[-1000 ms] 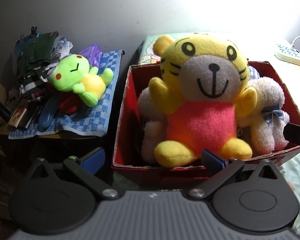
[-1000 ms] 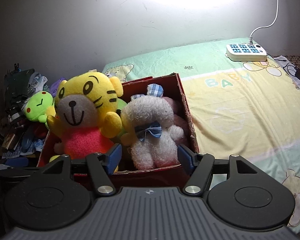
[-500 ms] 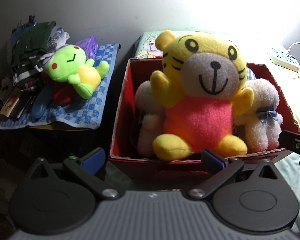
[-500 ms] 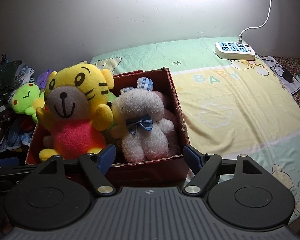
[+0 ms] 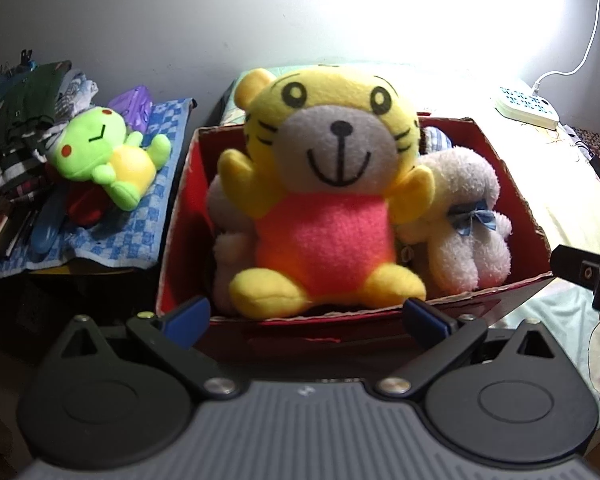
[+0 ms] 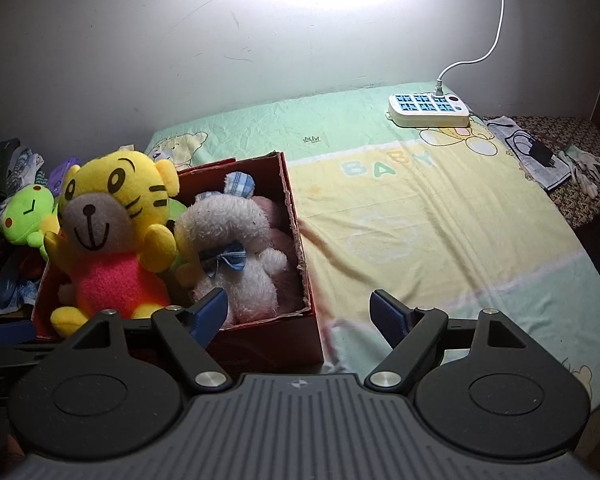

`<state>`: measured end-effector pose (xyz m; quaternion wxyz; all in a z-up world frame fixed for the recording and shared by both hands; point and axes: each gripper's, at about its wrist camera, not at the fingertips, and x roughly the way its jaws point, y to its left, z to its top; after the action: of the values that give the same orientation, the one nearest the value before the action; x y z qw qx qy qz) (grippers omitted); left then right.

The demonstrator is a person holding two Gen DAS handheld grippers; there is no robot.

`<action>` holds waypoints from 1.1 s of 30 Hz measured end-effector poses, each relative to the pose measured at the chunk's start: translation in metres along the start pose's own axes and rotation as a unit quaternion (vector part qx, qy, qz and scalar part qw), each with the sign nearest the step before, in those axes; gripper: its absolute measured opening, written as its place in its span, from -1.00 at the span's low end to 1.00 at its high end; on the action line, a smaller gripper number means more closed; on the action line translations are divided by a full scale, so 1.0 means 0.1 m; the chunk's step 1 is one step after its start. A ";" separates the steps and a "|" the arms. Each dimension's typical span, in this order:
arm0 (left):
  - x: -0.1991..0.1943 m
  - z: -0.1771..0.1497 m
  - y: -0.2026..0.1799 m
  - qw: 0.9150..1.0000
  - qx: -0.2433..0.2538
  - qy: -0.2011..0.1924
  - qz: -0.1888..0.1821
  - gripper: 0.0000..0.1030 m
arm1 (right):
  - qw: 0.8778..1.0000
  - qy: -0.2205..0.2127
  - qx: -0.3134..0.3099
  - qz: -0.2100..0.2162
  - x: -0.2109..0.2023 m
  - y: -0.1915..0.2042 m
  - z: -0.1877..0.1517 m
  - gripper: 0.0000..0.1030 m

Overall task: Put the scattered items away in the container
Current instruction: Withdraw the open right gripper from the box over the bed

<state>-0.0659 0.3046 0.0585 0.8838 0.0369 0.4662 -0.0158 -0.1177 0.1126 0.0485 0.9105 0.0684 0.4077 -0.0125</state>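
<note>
Box [image 6: 300, 240] beyond open hand-held gripper [image 6: 302, 314]

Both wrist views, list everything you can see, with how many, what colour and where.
Box: one, red, on the bed's left edge.
Tiger plush: one, yellow and red, front of box.
White plush: one, blue bow, in box right of the tiger.
Frog plush: one, green, outside the box on the checked cloth.
Clothes pile: one, dark, far left.
Power strip: one, white and blue, back of the bedsheet.
Left gripper: black with blue pads, open, empty.
Right gripper: same, jaws just opened wider, nothing between them.
</note>
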 end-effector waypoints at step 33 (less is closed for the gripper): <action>0.01 0.23 -0.61 0.994 -0.091 0.009 0.054 0.98 | 0.992 0.027 -0.120 0.037 0.38 -0.42 0.54 0.71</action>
<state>-0.0500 0.2418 0.0673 0.8788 -0.0178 0.4710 0.0749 -0.0553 0.0650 0.0508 0.9008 -0.0255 0.4274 0.0724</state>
